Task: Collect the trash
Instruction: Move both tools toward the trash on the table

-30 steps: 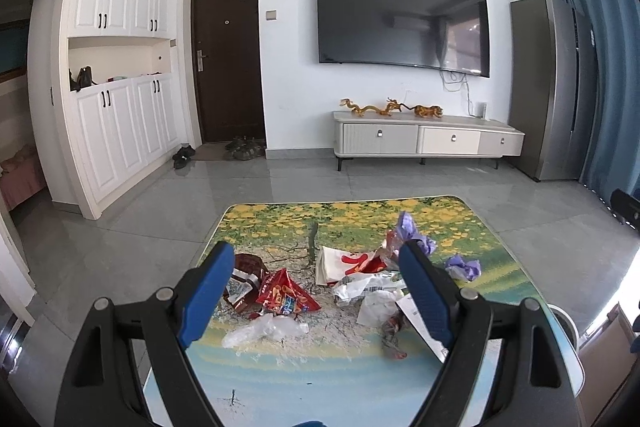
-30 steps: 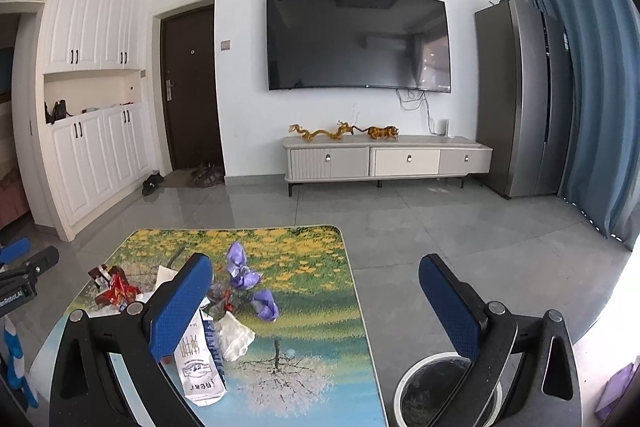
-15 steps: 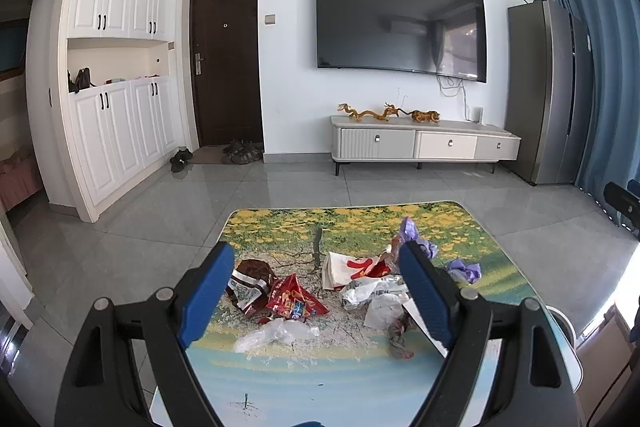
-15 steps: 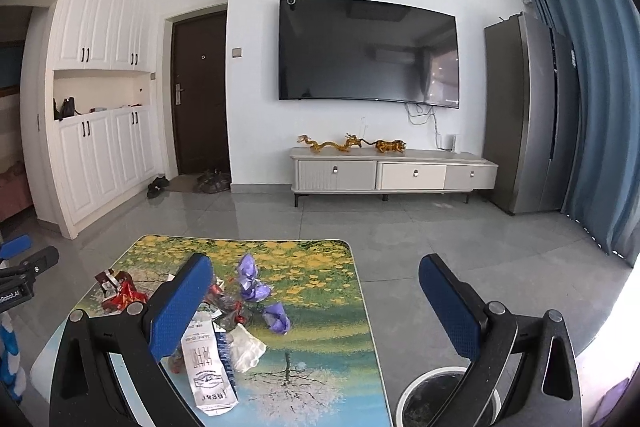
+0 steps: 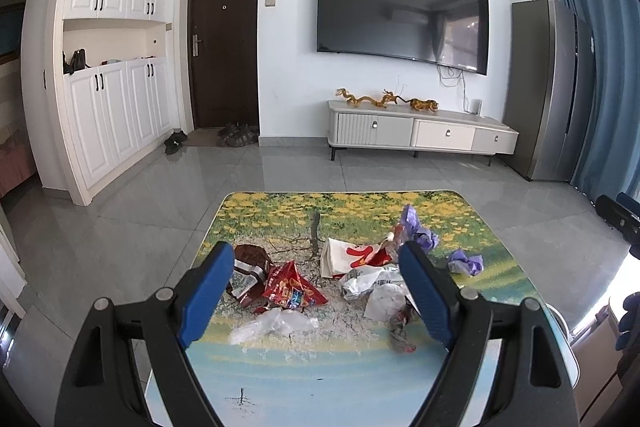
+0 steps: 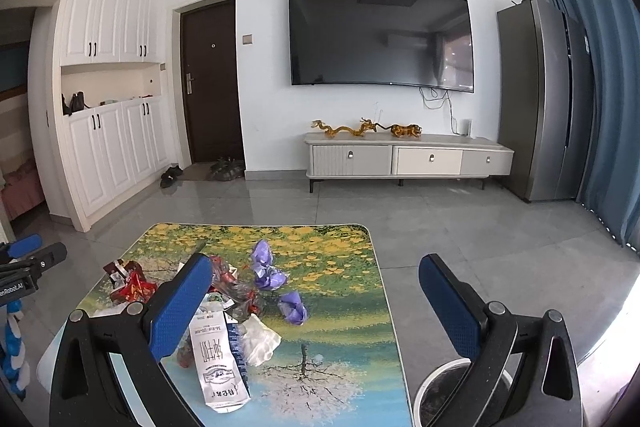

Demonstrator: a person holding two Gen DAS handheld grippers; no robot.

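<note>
Crinkled glossy plastic wrappers [image 5: 292,291], glossy table [image 5: 320,379].

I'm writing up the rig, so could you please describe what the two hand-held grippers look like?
Both match. The left hand-held gripper and the right hand-held gripper each have a black angular frame with triangular cut-outs and silver pivot bolts. Each carries two long fingers faced with blue, finely dotted pads. No cables, sleeves or lettering show on them in their own views.

Bright right-side daylight, sharp, fisheye-warped edges.
</note>
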